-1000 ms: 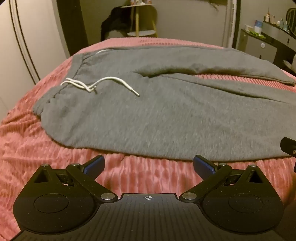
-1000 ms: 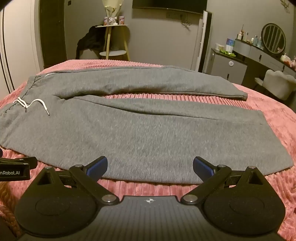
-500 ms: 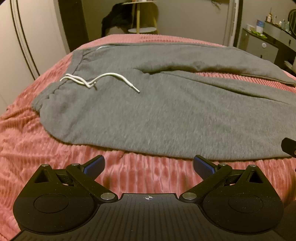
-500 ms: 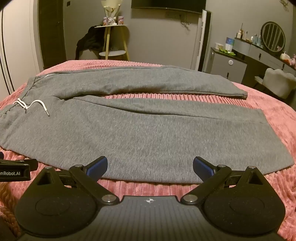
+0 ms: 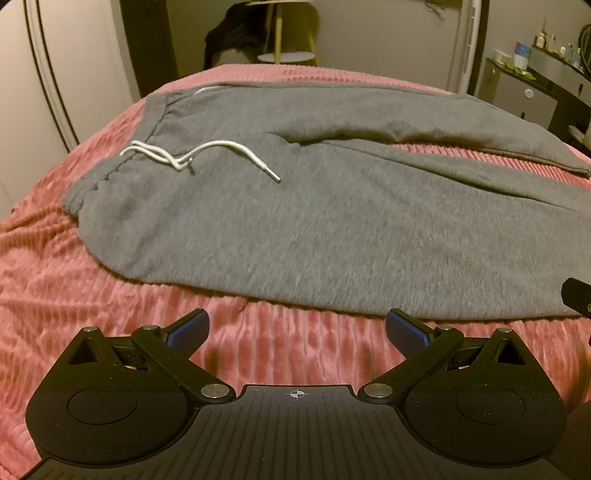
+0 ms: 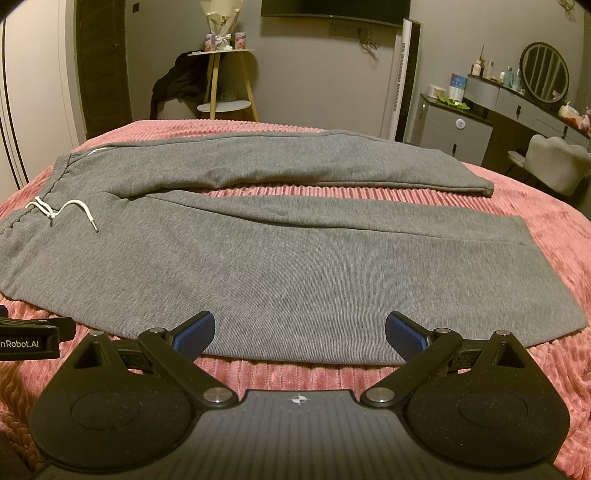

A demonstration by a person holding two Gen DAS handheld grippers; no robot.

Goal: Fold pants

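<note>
Both grippers [image 5: 297, 326] [image 6: 300, 330] gape before flat pants [image 6: 280, 258].

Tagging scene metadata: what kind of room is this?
Most likely a home bedroom: a bed with a pink ribbed bedspread, a vanity dresser with a round mirror, and a wall-mounted TV.

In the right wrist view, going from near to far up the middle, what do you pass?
Right tongs → near pant leg → strip of pink bedspread → far pant leg → wall TV
</note>
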